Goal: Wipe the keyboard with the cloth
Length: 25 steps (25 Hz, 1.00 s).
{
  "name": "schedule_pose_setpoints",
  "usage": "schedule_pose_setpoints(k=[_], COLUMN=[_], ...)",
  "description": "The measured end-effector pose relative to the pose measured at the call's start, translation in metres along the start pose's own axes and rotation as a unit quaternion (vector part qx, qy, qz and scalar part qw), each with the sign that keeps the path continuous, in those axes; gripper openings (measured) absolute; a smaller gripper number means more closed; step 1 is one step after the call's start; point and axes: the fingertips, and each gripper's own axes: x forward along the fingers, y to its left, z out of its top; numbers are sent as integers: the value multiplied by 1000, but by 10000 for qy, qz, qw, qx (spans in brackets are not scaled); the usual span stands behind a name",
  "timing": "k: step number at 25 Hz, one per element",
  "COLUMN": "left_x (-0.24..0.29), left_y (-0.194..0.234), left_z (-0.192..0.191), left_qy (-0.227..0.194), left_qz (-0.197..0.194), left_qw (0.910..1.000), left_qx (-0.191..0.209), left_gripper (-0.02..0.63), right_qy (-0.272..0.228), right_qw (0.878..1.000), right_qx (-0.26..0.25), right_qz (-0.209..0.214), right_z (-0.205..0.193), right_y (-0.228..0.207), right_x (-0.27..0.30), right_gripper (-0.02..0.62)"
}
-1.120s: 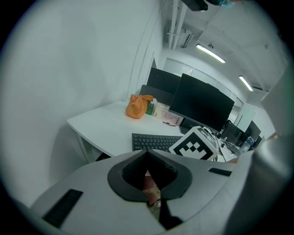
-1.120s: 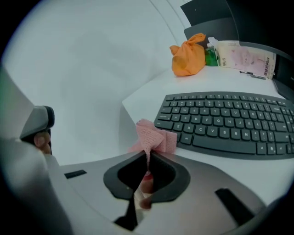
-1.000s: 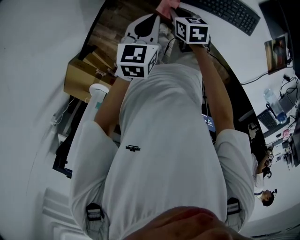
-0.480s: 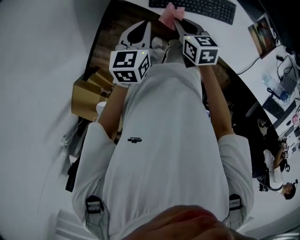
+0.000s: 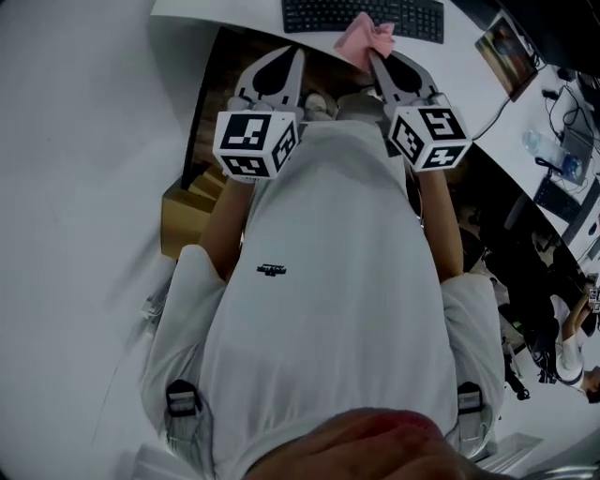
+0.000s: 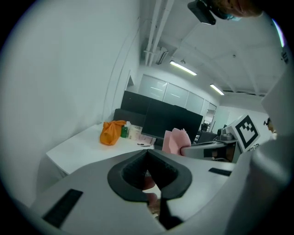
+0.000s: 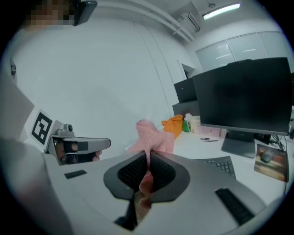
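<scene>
A black keyboard [image 5: 356,14] lies on the white desk [image 5: 216,14] at the top of the head view; its right end [image 7: 225,165] shows in the right gripper view. My right gripper [image 5: 375,58] is shut on a pink cloth [image 5: 364,37], whose bunched end hangs over the keyboard's near edge. The cloth [image 7: 149,135] stands up from the closed jaws of the right gripper [image 7: 148,158]. My left gripper [image 5: 296,52] is held level beside it on the left, shut with nothing in it. From the left gripper view [image 6: 147,153] the cloth [image 6: 173,140] shows to the right.
A dark monitor [image 7: 243,96] stands behind the keyboard, with a framed picture [image 7: 271,163] to its right. An orange bag [image 6: 111,132] and small bottles [image 6: 125,130] sit at the desk's far left. A cardboard box [image 5: 187,220] lies on the floor under the desk's edge.
Both grippers have come level and further apart in front of me, and the keyboard now sits straight ahead. The pink cloth stays in the right gripper throughout.
</scene>
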Motion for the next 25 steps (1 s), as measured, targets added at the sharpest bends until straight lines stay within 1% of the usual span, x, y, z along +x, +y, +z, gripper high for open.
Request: schedule_pose_setpoints(k=[4,8,15,21,25], left_x=[6,10,13,11,9], left_y=[-13,-26,-42,-45,-47], left_z=[19,25,38,34,32], left_qy=[-119,-172,-365,-363,-352], left_qz=[-304,-522,-755,-858,-870], left_qw=[9992,9979,9953,9944,9946], left_qx=[210,329,476,502,450], left_gripper=[14,14,14,14,14], right_qy=[-356,-612,-875,-1025,-1044], right_qw=[9989,9965,9943,9922,9918], right_qx=[14,87,-18,-104,-94], right_qz=[-307,-568,-607,-706,-737], right_z=[16,20,30,36,36], right_y=[-12,-22,-23,-16,-11], right_x=[-27,-46,-55,-61,-64], right_gripper=[25,23,23,23,23])
